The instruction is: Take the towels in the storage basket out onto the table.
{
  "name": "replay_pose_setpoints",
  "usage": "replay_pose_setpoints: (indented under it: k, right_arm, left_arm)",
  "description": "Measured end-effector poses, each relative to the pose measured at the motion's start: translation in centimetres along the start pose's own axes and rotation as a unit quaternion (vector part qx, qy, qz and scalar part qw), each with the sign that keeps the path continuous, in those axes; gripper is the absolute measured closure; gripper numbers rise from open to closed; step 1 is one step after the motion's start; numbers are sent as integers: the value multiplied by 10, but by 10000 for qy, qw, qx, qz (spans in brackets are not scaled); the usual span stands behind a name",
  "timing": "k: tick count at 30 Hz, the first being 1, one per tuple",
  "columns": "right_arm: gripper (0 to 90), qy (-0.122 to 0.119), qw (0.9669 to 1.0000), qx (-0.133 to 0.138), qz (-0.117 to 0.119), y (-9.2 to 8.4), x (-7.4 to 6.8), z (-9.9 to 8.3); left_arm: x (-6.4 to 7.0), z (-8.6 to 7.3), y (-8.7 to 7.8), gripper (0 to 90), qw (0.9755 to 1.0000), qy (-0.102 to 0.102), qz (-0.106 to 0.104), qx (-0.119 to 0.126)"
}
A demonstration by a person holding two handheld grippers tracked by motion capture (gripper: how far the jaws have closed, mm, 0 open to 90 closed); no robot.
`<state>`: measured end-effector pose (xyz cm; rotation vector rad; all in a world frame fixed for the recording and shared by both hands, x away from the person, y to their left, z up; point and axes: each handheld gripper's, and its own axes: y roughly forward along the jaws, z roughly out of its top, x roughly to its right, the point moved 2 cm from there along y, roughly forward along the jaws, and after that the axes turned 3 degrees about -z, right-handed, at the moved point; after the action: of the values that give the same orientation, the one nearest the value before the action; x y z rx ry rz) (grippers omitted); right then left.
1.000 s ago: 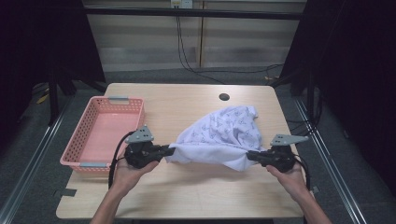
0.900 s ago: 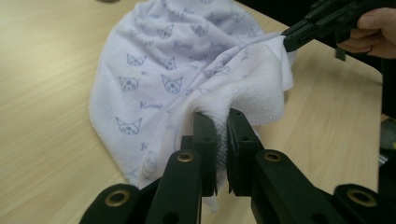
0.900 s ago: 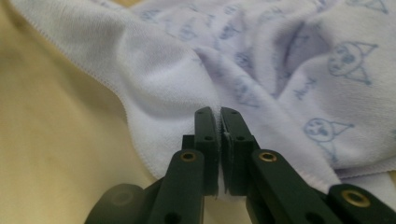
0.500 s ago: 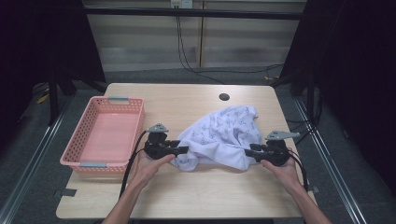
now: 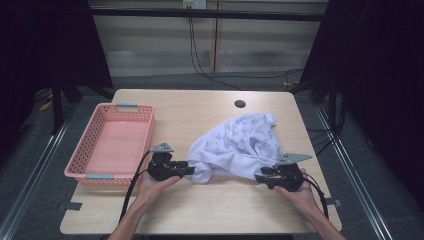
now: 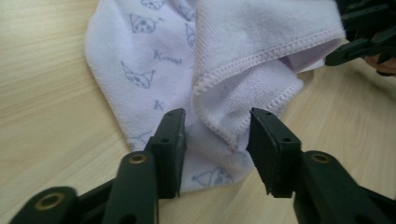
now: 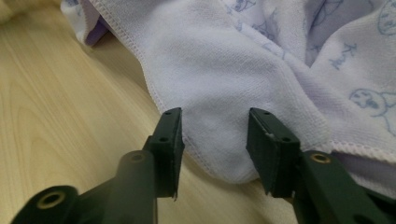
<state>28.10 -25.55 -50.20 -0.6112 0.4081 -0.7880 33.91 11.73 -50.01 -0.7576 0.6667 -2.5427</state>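
Note:
A white towel (image 5: 240,145) with a pale blue print lies crumpled on the wooden table (image 5: 200,110), right of centre. At its near left corner my left gripper (image 5: 190,170) lies low on the table. In the left gripper view its jaws (image 6: 215,135) stand apart around a folded hem of the towel (image 6: 154,70) without pressing it; they have just been closing a little. My right gripper (image 5: 259,175) sits at the near right corner. Its jaws (image 7: 215,135) have just been opening, with the towel's edge (image 7: 224,60) loose between them.
A pink plastic basket (image 5: 75,170), with nothing in it, stands at the table's left edge, just left of my left hand. A round cable hole (image 5: 240,104) is in the tabletop at the back. Bare wood runs along the front edge.
Both grippers were shut on the towel's corners, held stretched above the table. They have come down, the left one also moving right, and both have opened. The towel now lies slack.

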Motion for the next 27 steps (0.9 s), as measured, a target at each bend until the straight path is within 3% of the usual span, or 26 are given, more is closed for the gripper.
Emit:
replay_pose_setpoints:
  k: [3, 6, 8, 12, 15, 17, 19, 22, 25, 27]
  right_arm:
    - [512, -113, 9999, 24, -10, 1, -1, -2]
    - [491, -304, 9993, -162, -123, 7, -3, -7]
    - [493, -381, 9989, -214, -190, 10, -4, -8]
    - [486, -741, 9964, -239, -344, 13, -9, -10]
    - [569, -840, 9950, -235, -491, 13, -10, -11]
    - [711, -634, 9961, -239, -567, 12, -5, -9]
    - [825, -392, 9979, -234, -456, 9, 1, -8]
    - [848, -199, 9992, -163, -322, 3, 5, -5]
    - [852, -8, 9997, 113, -205, -7, 7, 3]
    - [852, 101, 9994, 281, -156, -14, 10, 7]
  left_arm:
    - [1, 3, 7, 563, 10000, -53, -38, 73]
    - [8, 8, 7, 736, 9997, 157, 12, 208]
    - [10, 11, 4, 789, 9992, 104, -141, 352]
    - [12, 20, -8, 789, 9972, 67, -224, 712]
    - [11, 24, -17, 815, 9963, 124, -145, 842]
    - [10, 25, -22, 849, 9960, 135, -114, 873]
    - [8, 24, -21, 876, 9968, 168, -72, 774]
    - [8, 23, -17, 876, 9970, 127, -123, 747]
    - [9, 21, -8, 725, 9983, 83, -128, 561]
    - [8, 18, 0, 710, 9991, 68, -70, 407]
